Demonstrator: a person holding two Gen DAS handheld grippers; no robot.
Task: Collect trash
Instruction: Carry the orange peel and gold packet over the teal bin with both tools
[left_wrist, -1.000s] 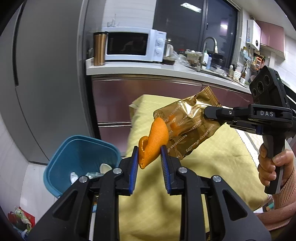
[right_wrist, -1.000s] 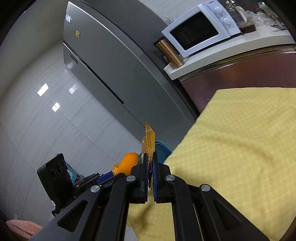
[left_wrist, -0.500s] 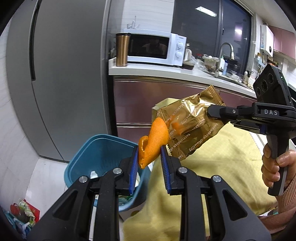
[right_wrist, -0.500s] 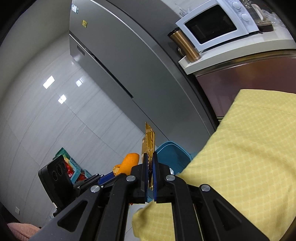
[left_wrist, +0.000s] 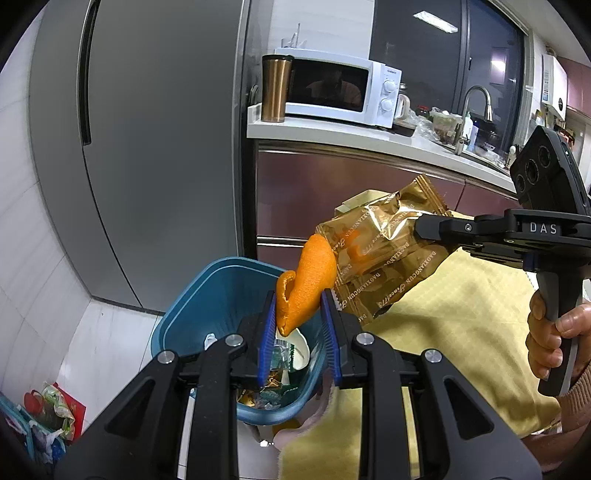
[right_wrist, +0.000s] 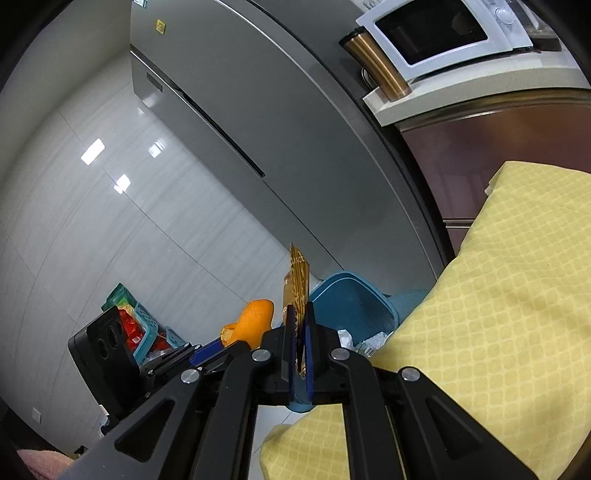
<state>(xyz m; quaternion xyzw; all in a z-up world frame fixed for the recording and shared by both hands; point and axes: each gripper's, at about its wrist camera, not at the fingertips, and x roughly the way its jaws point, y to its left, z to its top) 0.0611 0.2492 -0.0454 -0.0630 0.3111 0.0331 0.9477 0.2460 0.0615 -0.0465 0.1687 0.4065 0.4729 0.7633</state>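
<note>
My left gripper (left_wrist: 297, 310) is shut on an orange peel (left_wrist: 308, 280) and holds it over the blue trash bin (left_wrist: 207, 291), which holds several wrappers and scraps. My right gripper (right_wrist: 300, 325) is shut on a gold snack wrapper (right_wrist: 297, 280); in the left wrist view the wrapper (left_wrist: 384, 254) hangs just right of the peel, above the bin's right rim. The bin (right_wrist: 351, 299) stands on the floor beside the table with the yellow cloth (right_wrist: 498, 295). The peel (right_wrist: 255, 321) also shows in the right wrist view.
A grey fridge (left_wrist: 147, 147) stands behind the bin. A counter (left_wrist: 351, 136) with a microwave (left_wrist: 332, 92) and a copper tumbler (left_wrist: 275, 88) is at the back. A basket of coloured packets (right_wrist: 136, 325) lies on the tiled floor to the left.
Both grippers have moved left off the table toward the bin, with the peel and wrapper still held. The peel now hangs over the bin's opening.
</note>
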